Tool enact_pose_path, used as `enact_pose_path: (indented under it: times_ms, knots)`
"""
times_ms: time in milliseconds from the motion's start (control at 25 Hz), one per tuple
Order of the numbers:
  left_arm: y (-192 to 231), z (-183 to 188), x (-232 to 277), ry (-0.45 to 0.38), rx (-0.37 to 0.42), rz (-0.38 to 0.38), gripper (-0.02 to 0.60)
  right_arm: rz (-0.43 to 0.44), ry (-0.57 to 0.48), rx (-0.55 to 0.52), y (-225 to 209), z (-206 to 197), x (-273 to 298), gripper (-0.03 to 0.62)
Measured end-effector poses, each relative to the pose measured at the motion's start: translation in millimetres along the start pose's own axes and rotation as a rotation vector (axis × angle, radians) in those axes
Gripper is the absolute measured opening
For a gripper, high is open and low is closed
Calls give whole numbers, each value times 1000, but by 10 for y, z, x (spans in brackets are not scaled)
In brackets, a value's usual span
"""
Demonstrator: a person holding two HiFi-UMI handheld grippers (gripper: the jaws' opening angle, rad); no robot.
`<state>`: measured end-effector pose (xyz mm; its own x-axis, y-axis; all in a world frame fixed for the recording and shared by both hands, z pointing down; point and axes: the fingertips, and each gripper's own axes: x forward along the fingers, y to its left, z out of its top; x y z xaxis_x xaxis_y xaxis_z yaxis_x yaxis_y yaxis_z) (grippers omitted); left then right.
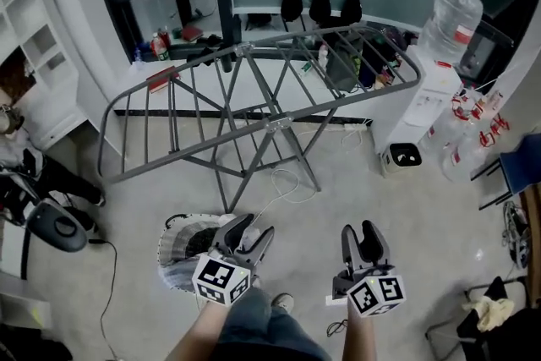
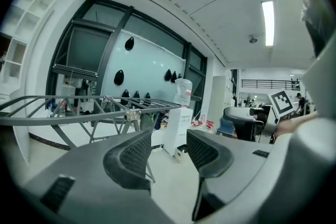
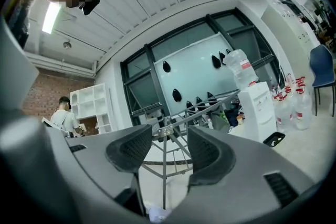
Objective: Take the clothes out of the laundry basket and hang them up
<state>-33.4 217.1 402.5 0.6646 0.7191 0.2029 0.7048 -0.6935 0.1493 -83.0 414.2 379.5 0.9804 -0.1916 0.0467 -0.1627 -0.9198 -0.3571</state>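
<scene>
The grey drying rack [image 1: 262,89] stands unfolded in the middle of the room, with no clothes on its bars. A white laundry basket [image 1: 169,262] holding striped cloth [image 1: 188,241] sits on the floor at the person's feet, just left of my left gripper [image 1: 256,230]. That gripper is open with nothing between its jaws [image 2: 168,152]. My right gripper [image 1: 361,231] hovers beside it over bare floor, also open and empty [image 3: 169,147]. Both point roughly level toward the rack [image 2: 105,105] [image 3: 210,105].
A water dispenser [image 1: 431,89] with spare bottles [image 1: 469,131] stands at the right. White shelves [image 1: 34,38] and a dark office chair [image 1: 51,224] are at the left. A cable [image 1: 283,182] runs under the rack. A person [image 3: 65,118] stands by the shelves.
</scene>
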Motion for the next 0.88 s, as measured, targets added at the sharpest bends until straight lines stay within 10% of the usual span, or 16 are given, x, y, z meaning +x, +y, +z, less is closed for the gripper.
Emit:
enact_pose_path:
  times_ms: [880]
  knots:
    - [1295,532,609,-100,-12,117,206,165,21,-50,434,115,1677,207]
